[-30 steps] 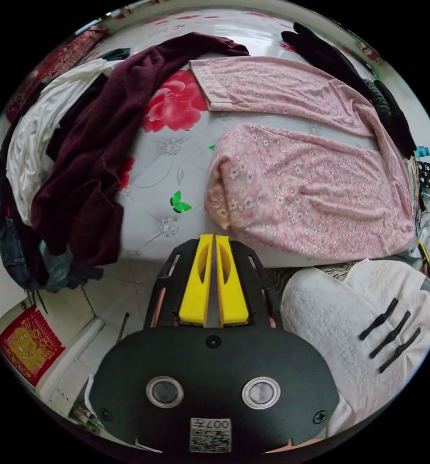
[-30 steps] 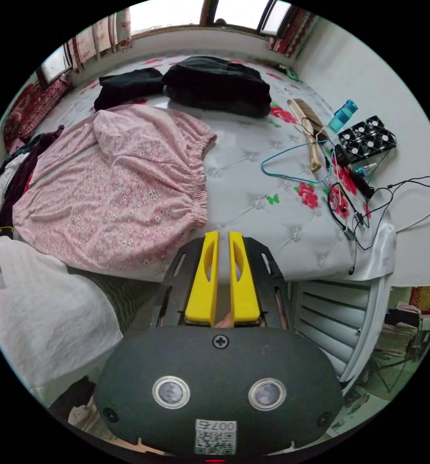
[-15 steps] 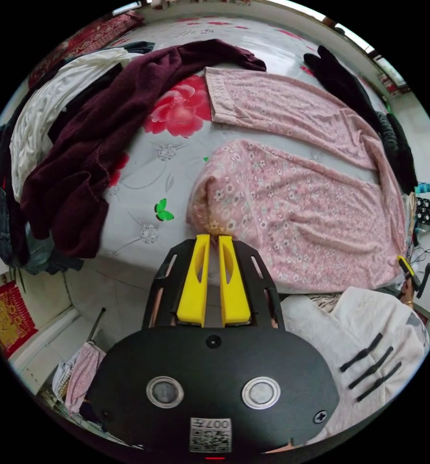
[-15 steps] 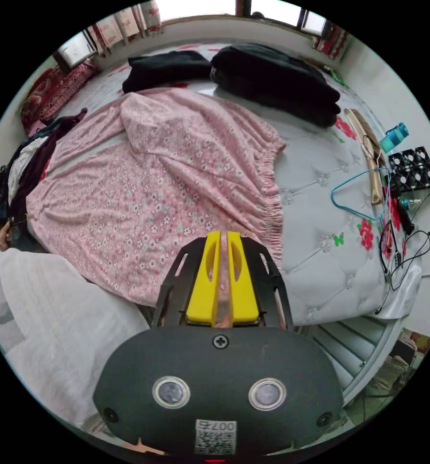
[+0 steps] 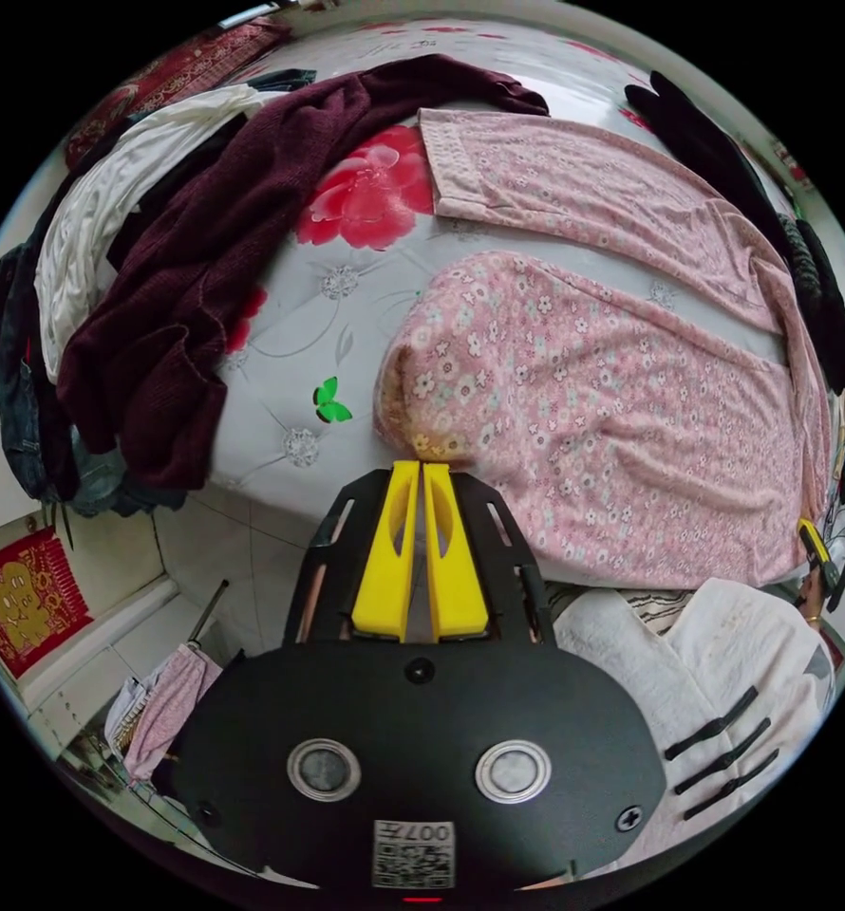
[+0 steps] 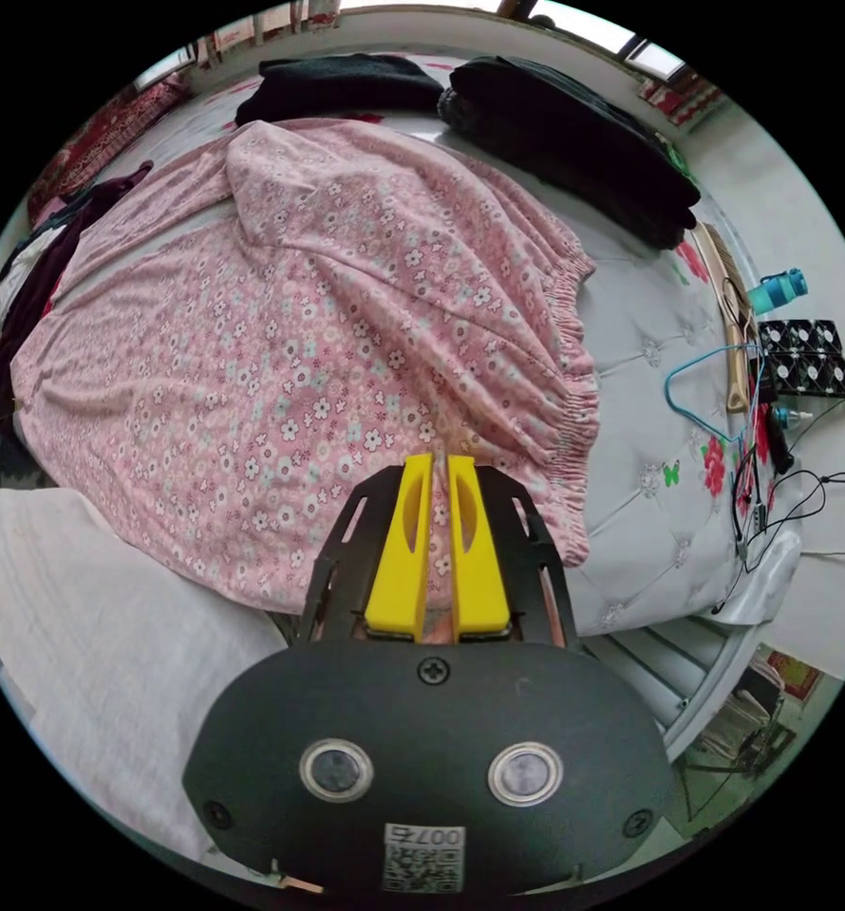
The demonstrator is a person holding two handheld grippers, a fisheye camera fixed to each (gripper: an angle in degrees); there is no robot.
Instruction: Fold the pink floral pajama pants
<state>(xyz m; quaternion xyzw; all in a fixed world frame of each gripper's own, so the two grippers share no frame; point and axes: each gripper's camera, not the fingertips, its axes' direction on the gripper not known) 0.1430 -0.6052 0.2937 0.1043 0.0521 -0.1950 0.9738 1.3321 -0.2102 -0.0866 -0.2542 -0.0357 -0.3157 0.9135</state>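
- Your pink floral pajama pants (image 5: pixel 593 418) lie spread across the quilted grey bedspread (image 5: pixel 337 313), the two legs apart in the left gripper view, the far leg (image 5: pixel 574 190) running along the top with its cuff by a big red flower print (image 5: pixel 370 195)
- The near leg's cuff end (image 5: pixel 413 399) sits just in front of your left gripper (image 5: pixel 420 467); its yellow jaws stand together with nothing between them, tips at the hem's edge, and you cannot tell whether they touch the cloth
- In the right gripper view the pants (image 6: pixel 299 351) cover most of the bed, the gathered elastic waistband (image 6: pixel 574 380) running down their right side
- Your right gripper (image 6: pixel 433 459) has its jaws nearly together, only a thin slit between them, over the fabric close to the waistband; whether cloth is pinched there, you cannot tell
- A dark maroon garment (image 5: pixel 185 275) and a white one (image 5: pixel 100 228) are heaped beside the near leg's cuff, well apart from it
- Folded black clothes (image 6: pixel 555 142) sit past the pants at the bed's far side
- A blue hanger (image 6: pixel 707 389), cables (image 6: pixel 783 503) and a teal bottle (image 6: pixel 774 289) lie beyond the waistband
- Your white sleeve (image 6: pixel 81 645) shows at the bed's near edge
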